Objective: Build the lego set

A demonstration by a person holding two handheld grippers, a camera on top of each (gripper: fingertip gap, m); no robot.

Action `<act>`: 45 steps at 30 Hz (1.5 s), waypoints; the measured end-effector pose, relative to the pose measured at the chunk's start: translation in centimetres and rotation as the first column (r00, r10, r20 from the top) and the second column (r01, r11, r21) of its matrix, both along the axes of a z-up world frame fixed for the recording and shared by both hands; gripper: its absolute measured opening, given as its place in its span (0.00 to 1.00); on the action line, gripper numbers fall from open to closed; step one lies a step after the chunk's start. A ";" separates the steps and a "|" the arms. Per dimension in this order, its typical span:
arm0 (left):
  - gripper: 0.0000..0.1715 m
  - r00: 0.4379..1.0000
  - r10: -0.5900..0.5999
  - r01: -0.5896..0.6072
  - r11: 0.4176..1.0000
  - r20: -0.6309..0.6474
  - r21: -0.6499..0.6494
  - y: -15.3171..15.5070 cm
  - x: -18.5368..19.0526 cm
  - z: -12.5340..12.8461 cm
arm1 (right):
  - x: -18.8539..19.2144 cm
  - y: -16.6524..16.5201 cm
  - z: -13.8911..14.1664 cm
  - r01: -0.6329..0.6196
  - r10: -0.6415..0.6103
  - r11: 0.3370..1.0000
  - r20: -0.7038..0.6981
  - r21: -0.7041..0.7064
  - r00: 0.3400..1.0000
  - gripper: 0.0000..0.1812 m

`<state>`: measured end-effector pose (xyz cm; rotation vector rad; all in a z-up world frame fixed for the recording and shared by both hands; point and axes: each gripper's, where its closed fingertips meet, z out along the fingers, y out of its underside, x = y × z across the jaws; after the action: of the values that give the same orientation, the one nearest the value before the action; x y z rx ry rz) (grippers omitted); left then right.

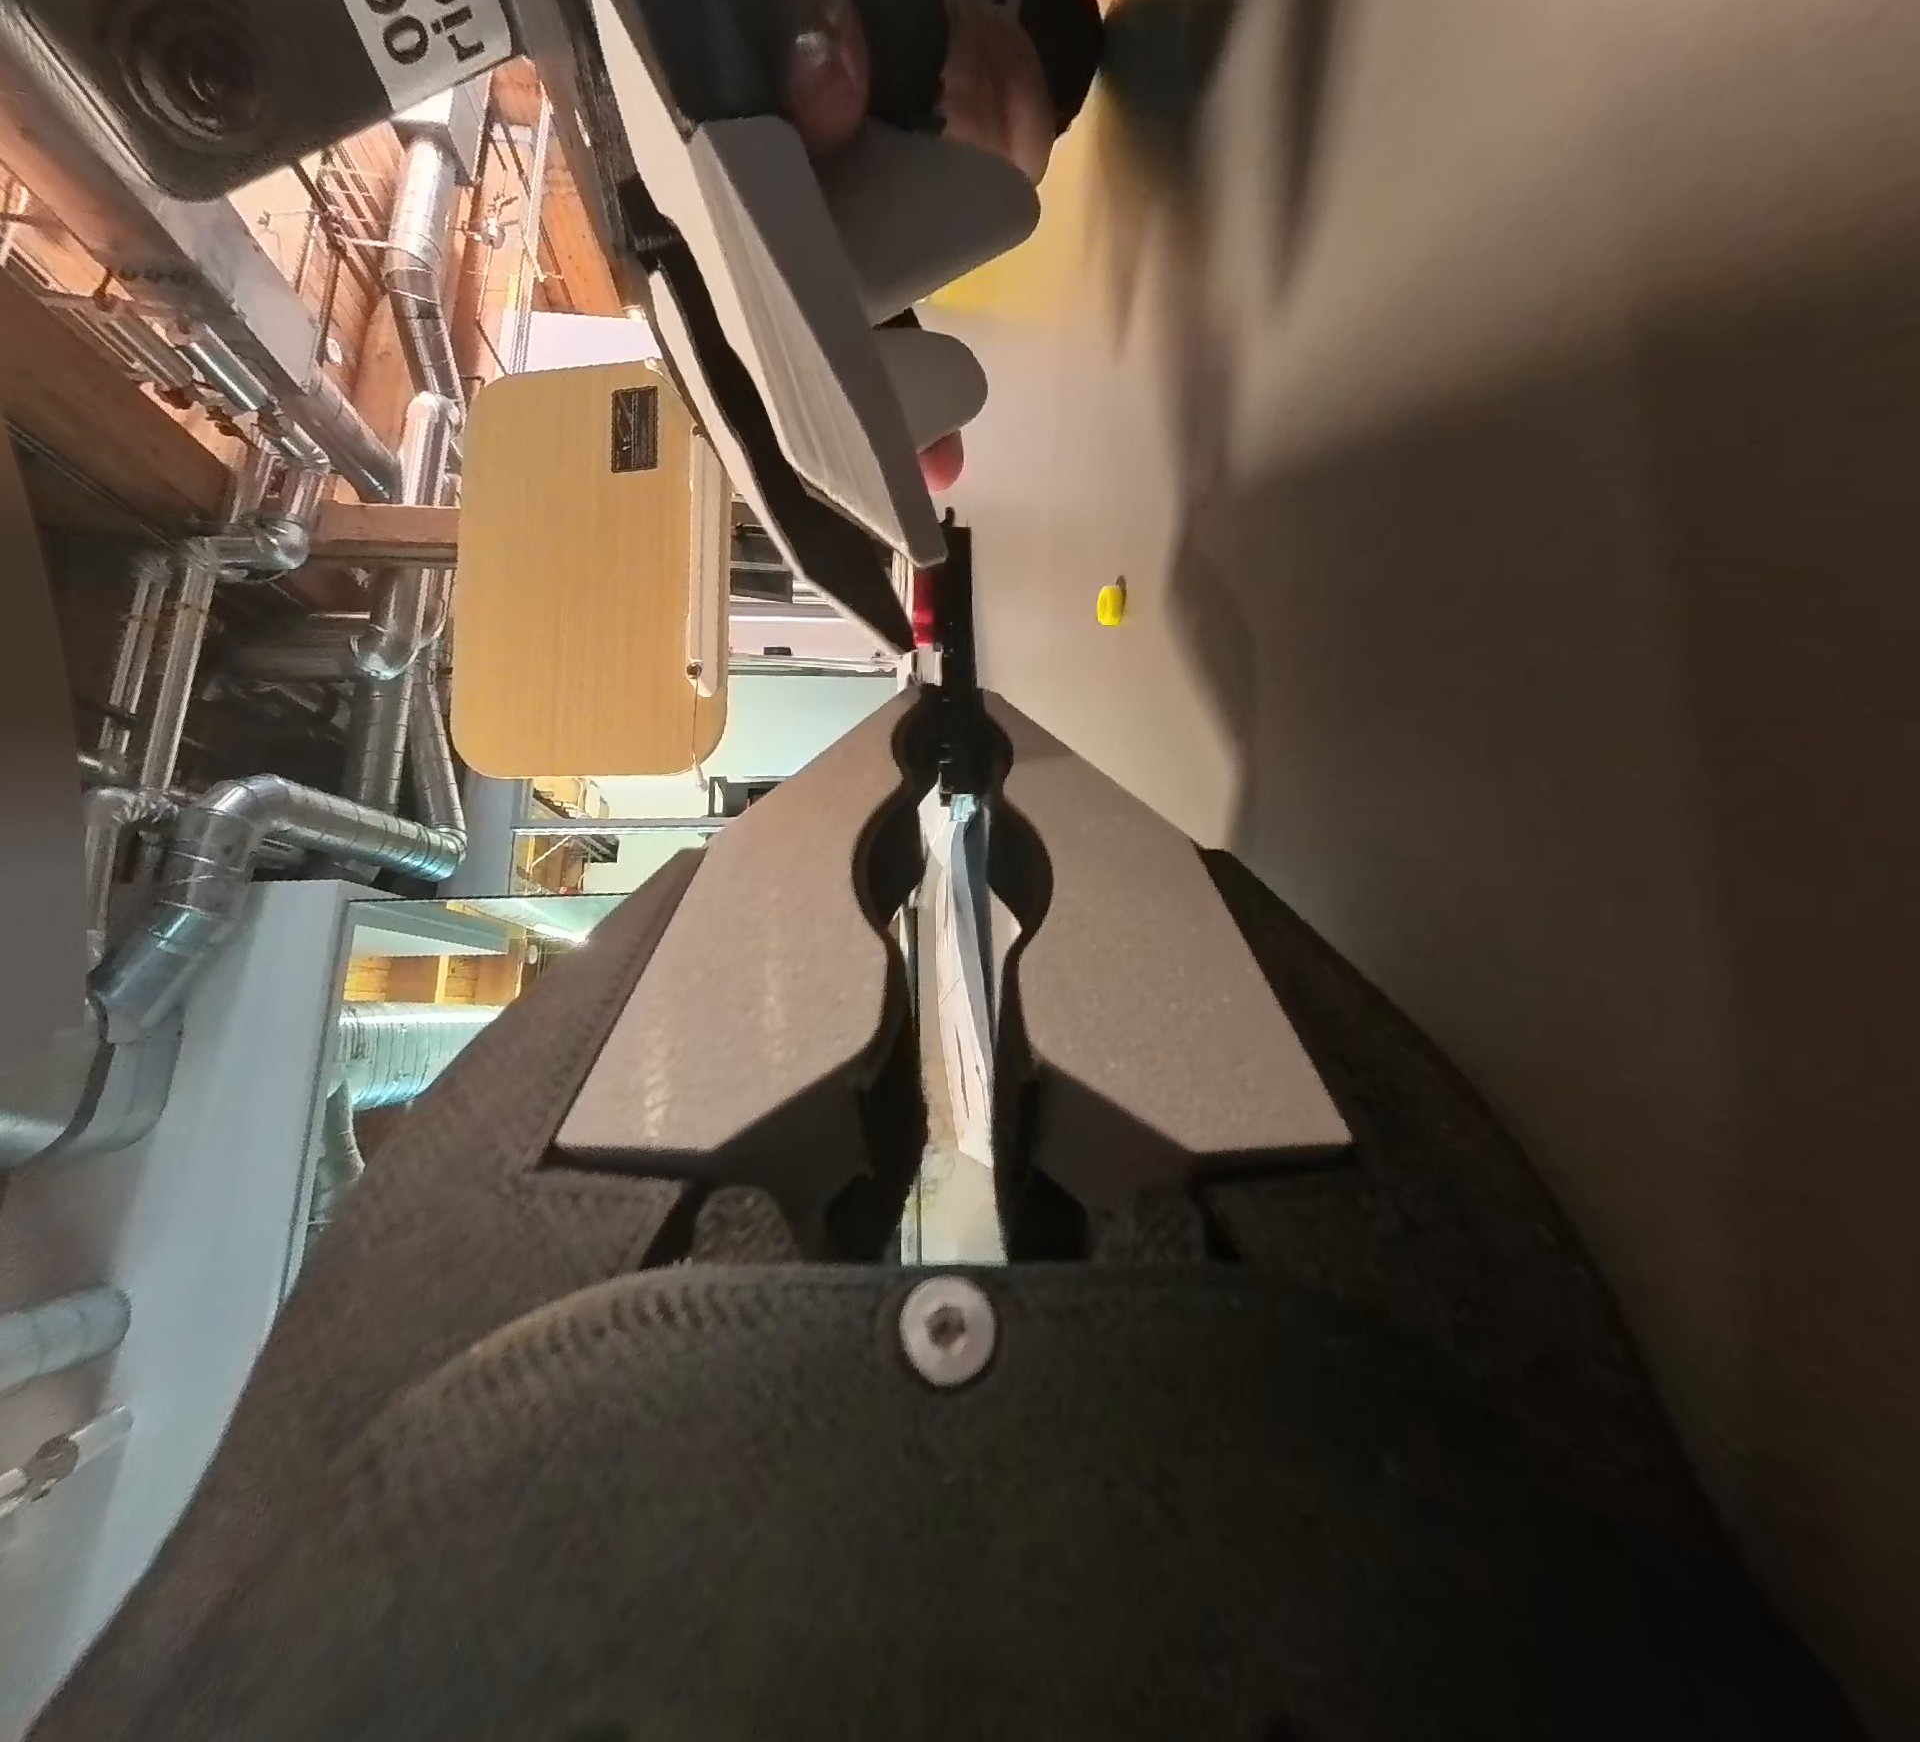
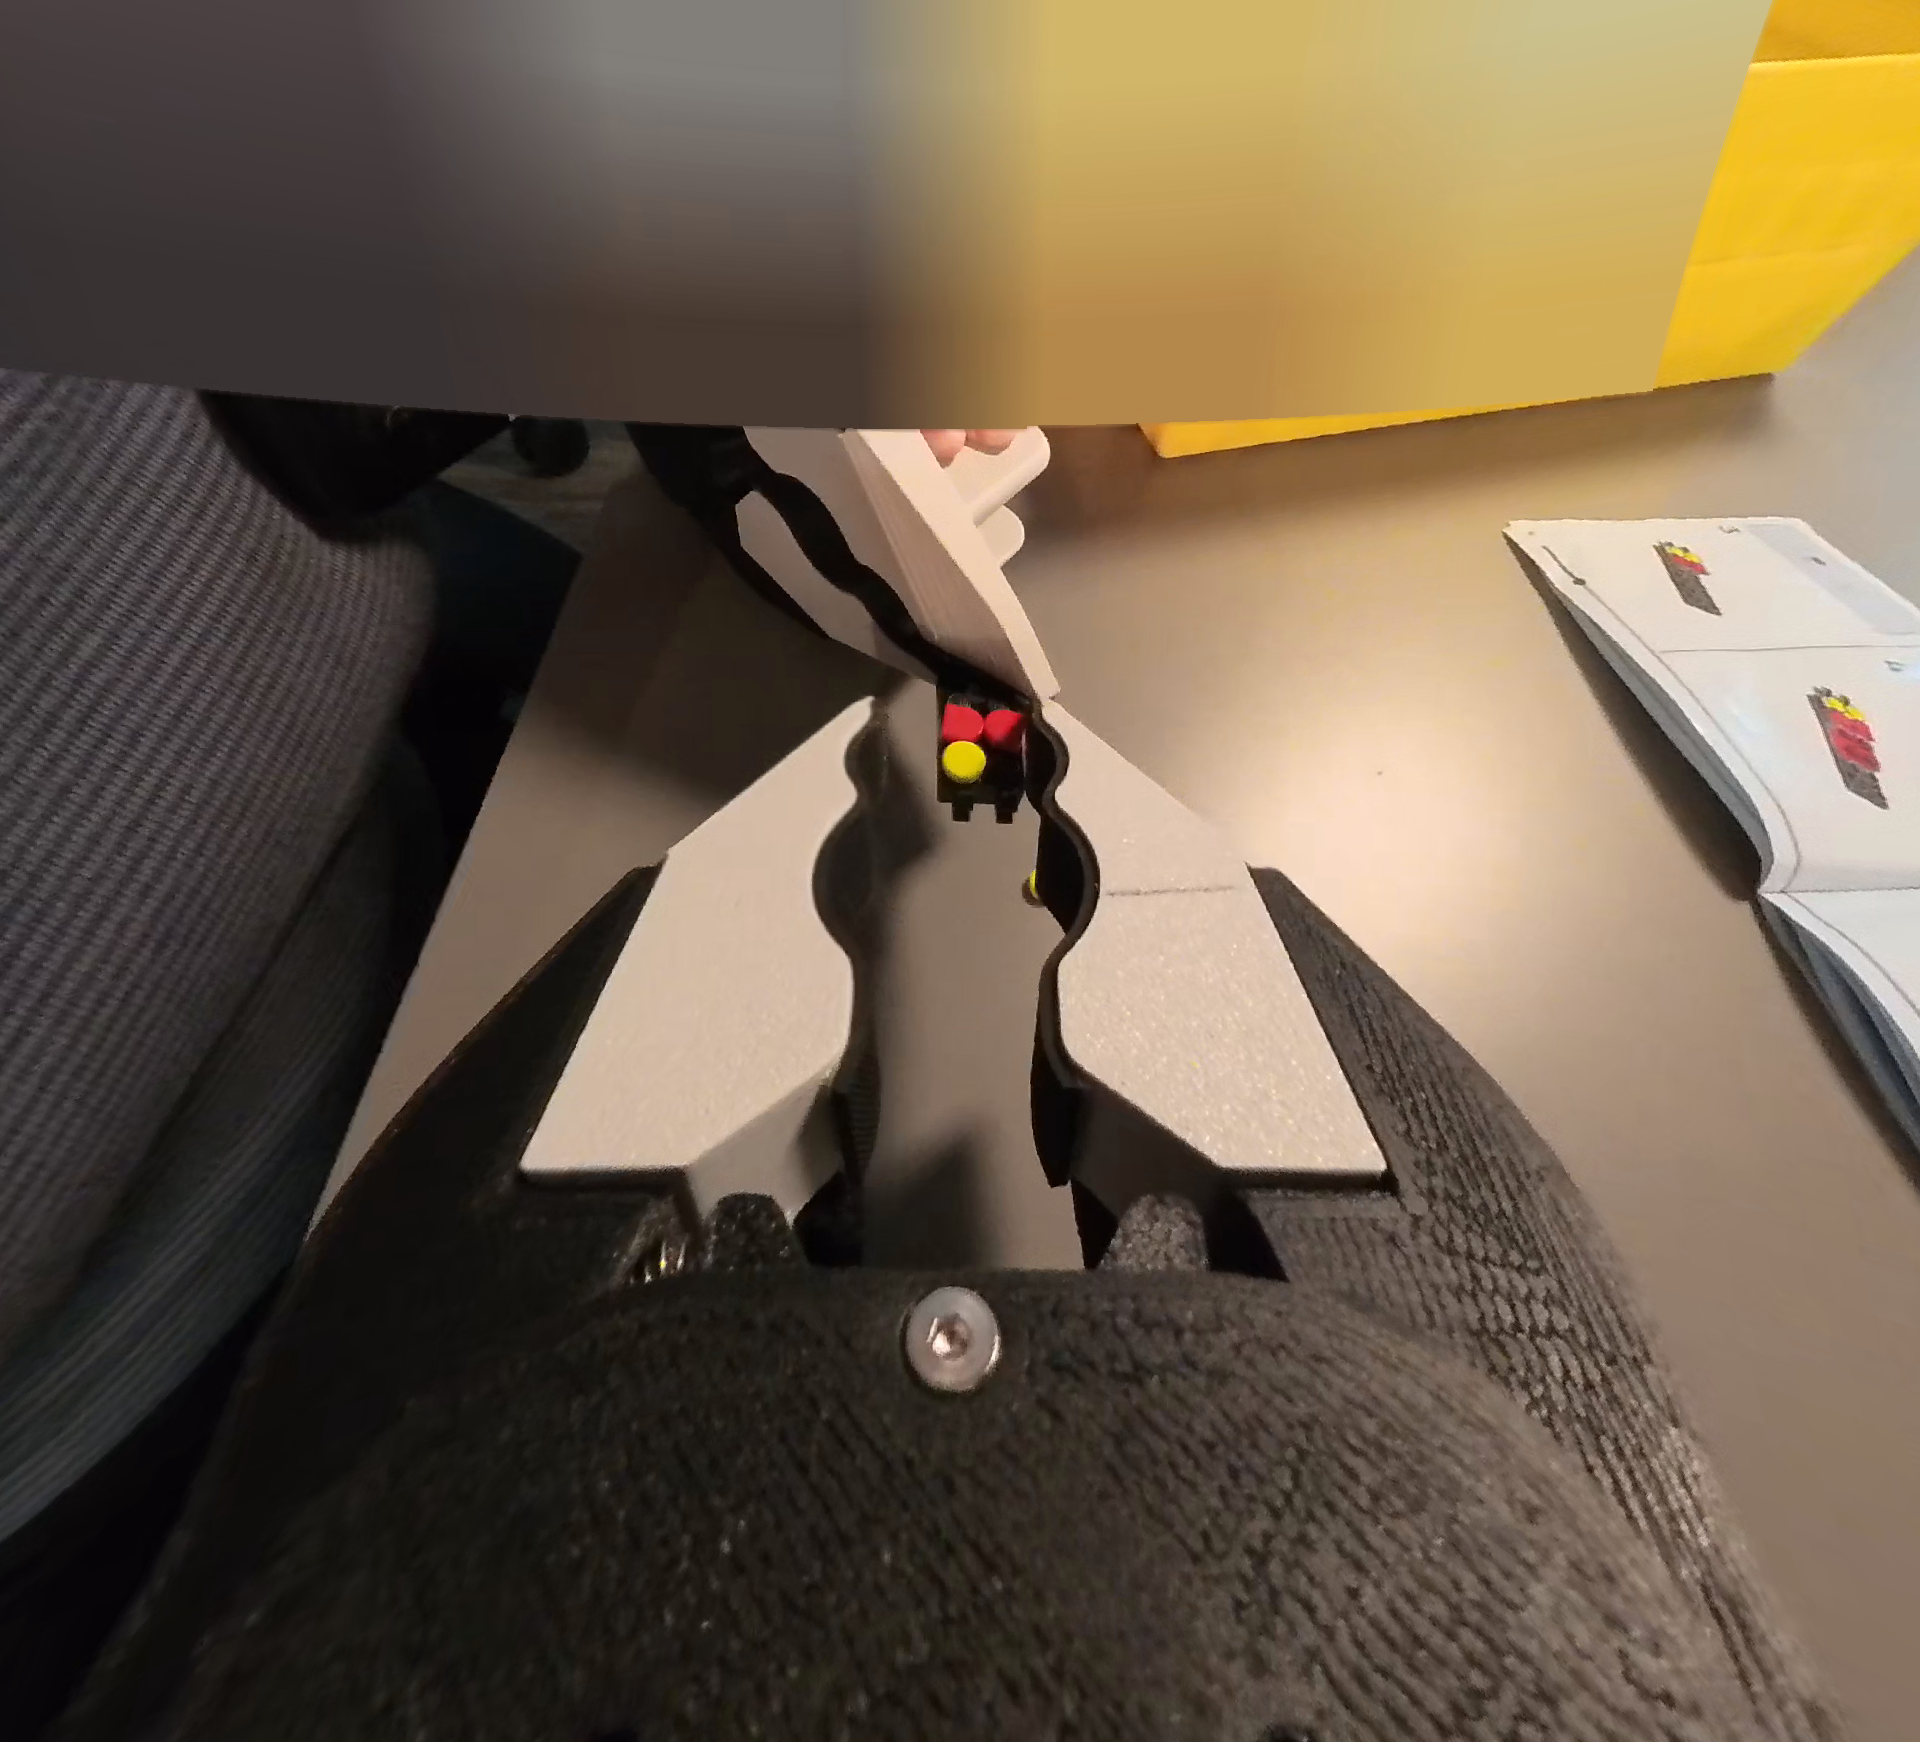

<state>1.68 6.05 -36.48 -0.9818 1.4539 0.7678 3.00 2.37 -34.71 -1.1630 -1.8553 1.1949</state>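
The small black lego assembly (image 2: 977, 762), topped with two red pieces and one round yellow stud, sits over the grey table (image 2: 1351, 809), close to the table's left edge in the right wrist view, beyond which a dark ribbed fabric surface (image 2: 187, 757) begins. The left gripper (image 1: 951, 716) has its grey fingers drawn close together, pinching one end of the black assembly; in the right wrist view this gripper comes down from above onto the far end of the build. The right gripper (image 2: 956, 716) holds its jaws partly spread, one finger on each side of the assembly; its right finger lies against or just beside the black side, while its left finger stands clear with a gap. I cannot tell whether it grips anything.

To the right of the build the table lies bare up to a white instruction booklet (image 2: 1766, 736), open and flat near the right border. A yellow box (image 2: 1766, 217) stands at the far right, well apart from the grippers. A loose small yellow round lego piece (image 1: 1110, 603) lies on the table, near the build. In the right wrist view a bit of yellow shows just beside the right finger's inner edge.

In the left wrist view, which is turned sideways, a light wooden chair back (image 1: 582, 570) and silver ducts (image 1: 312, 819) fill the background.
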 end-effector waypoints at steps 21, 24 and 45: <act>0.02 1.000 -0.005 0.005 0.999 -0.004 -0.049 -0.2 0.1 -0.6 | 0.6 -0.9 -0.9 -0.059 0.059 0.998 0.060 0.005 0.996 0.13; 0.02 1.000 -0.006 0.006 0.999 -0.003 -0.049 -0.3 0.2 -0.6 | 0.6 -0.9 -0.9 -0.059 0.059 0.998 0.061 0.005 0.996 0.13; 0.02 0.995 0.087 -0.090 0.993 -0.040 -0.079 0.2 -1.5 -0.7 | 0.4 2.6 -4.4 0.078 -0.106 0.990 0.258 0.118 0.960 0.06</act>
<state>0.20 6.30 -37.18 -1.1052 1.4908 0.7996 3.44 4.97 -39.10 -1.3866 -2.0072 0.9121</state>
